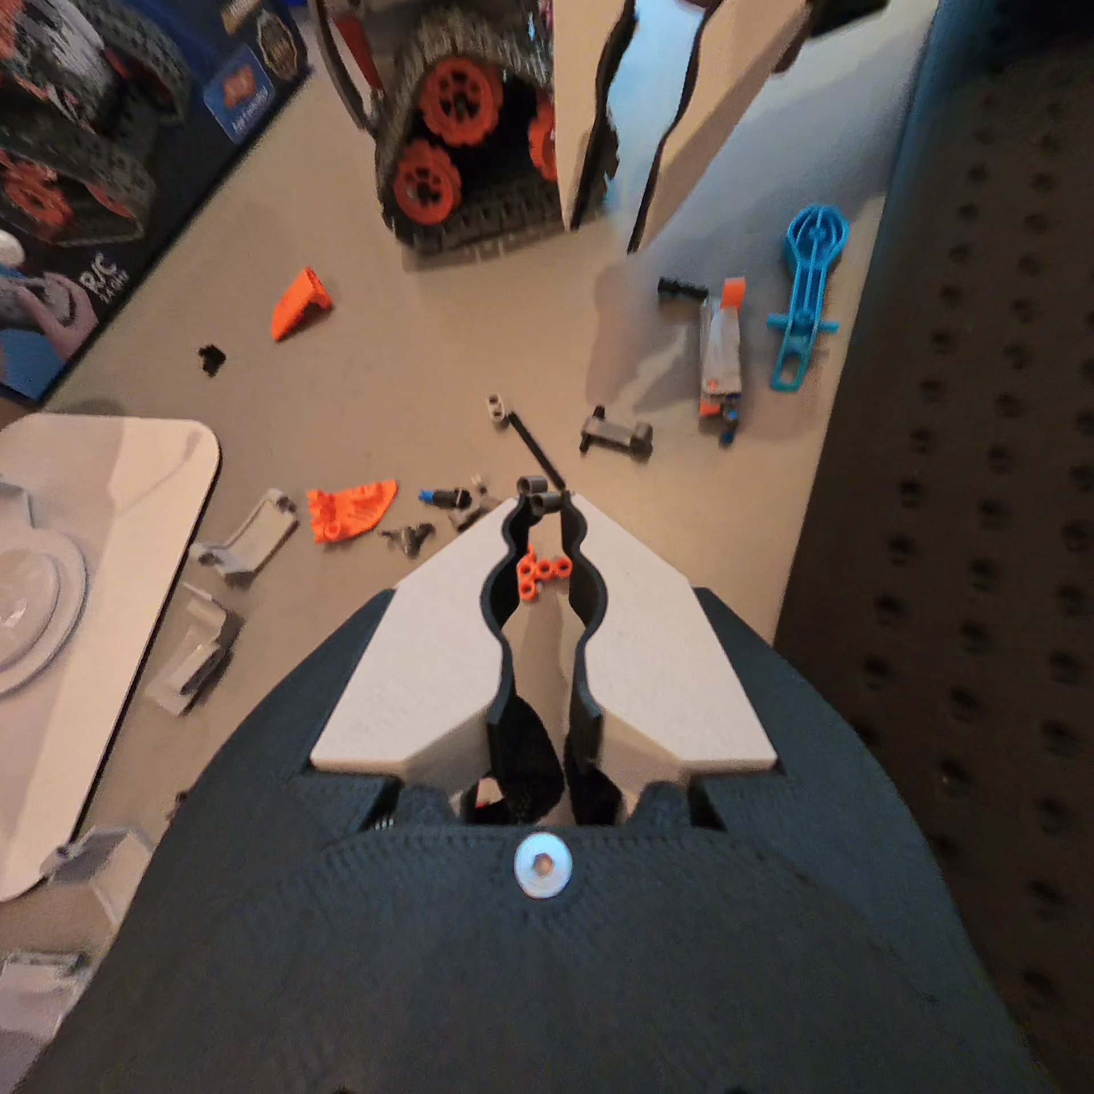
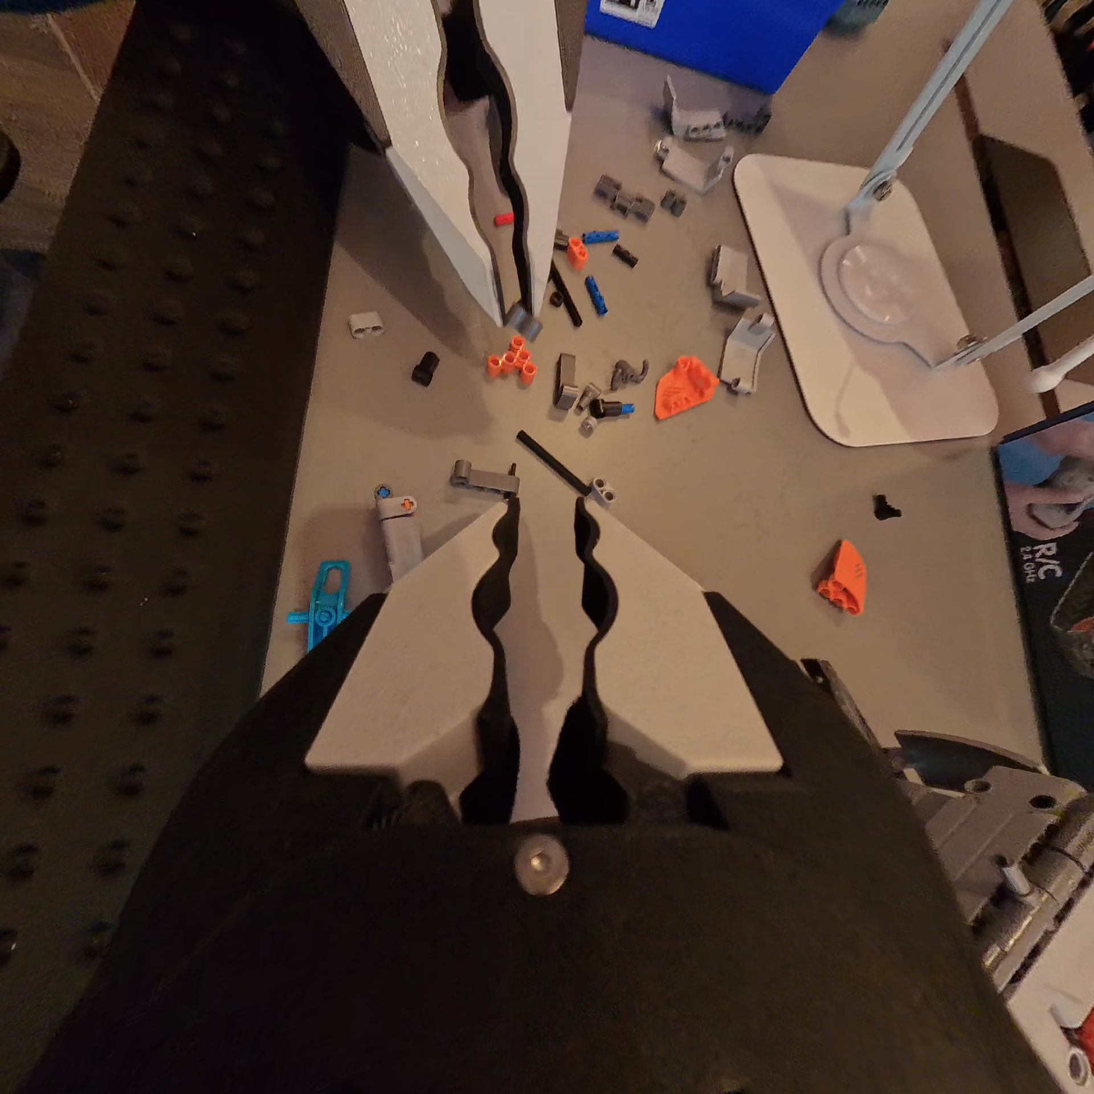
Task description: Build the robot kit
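Note:
My left gripper (image 1: 541, 497) is shut on a small dark grey two-hole connector (image 1: 540, 492), held just above the beige table. It also shows in the right wrist view (image 2: 523, 319), at the tips of the left gripper (image 2: 521, 311). An orange T-shaped piece (image 1: 541, 571) (image 2: 512, 361) lies on the table under the left fingers. My right gripper (image 2: 547, 503) is open and empty, low over the table. Nearest to it are a black axle with a grey end connector (image 2: 559, 465) and a grey beam (image 2: 485, 476). It shows far off in the left wrist view (image 1: 645, 148).
A tracked toy vehicle with orange wheels (image 1: 467, 136) stands at the back. Loose parts lie scattered: an orange wedge (image 2: 840, 577), an orange panel (image 2: 684, 388), a blue tool (image 1: 805, 296). There are also a white tray (image 2: 781, 296), a printed box (image 1: 118, 177) and a dark studded mat (image 2: 148, 414). Left tips to right tips: about 9 cm. The orange T-shaped piece (image 2: 512, 361) is about 5 cm from my left fingertips and 12 cm from my right. Seen from the left wrist view (image 1: 541, 565) as well.

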Motion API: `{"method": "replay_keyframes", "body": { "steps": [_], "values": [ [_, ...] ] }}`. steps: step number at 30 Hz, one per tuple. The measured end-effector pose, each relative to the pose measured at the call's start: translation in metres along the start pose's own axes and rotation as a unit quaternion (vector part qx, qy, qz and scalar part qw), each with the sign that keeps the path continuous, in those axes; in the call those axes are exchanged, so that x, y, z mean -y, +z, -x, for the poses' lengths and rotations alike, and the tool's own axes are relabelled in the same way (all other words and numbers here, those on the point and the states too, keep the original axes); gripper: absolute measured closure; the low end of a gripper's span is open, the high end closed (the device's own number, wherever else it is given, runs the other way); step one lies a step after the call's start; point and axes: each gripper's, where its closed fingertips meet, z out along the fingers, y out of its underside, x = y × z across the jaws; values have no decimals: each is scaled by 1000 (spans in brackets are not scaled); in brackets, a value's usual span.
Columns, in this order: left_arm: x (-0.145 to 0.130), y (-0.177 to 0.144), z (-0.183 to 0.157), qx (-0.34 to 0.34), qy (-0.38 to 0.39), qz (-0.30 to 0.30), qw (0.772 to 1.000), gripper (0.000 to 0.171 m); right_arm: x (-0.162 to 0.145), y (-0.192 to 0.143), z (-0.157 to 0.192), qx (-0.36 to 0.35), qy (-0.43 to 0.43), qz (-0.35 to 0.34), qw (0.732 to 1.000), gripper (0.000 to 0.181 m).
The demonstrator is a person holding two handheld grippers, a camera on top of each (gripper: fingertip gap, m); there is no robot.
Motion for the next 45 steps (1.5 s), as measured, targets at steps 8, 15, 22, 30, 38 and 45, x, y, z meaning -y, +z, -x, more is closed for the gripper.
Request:
{"method": "replay_keyframes", "body": {
  "steps": [8,15,22,30,38,45],
  "values": [
    [51,15,3,-2,-28,-100,995,163,11,-9,-9,-38,10,-51,998,162],
    [77,12,0,-50,-67,-169,982,163,19,-16,-16,-65,24,-93,993,160],
    [86,6,-19,-144,-87,-195,966,164,32,-13,0,-38,-29,-120,992,160],
    [88,7,-31,-206,-90,-194,955,164,41,-15,11,-33,-75,-141,987,172],
    [96,6,-25,-211,-116,-221,945,163,43,-21,4,-54,-60,-151,985,174],
    [90,8,-14,-167,-102,-223,955,154,45,-26,-8,-82,-26,-160,983,174]
  ]
}}
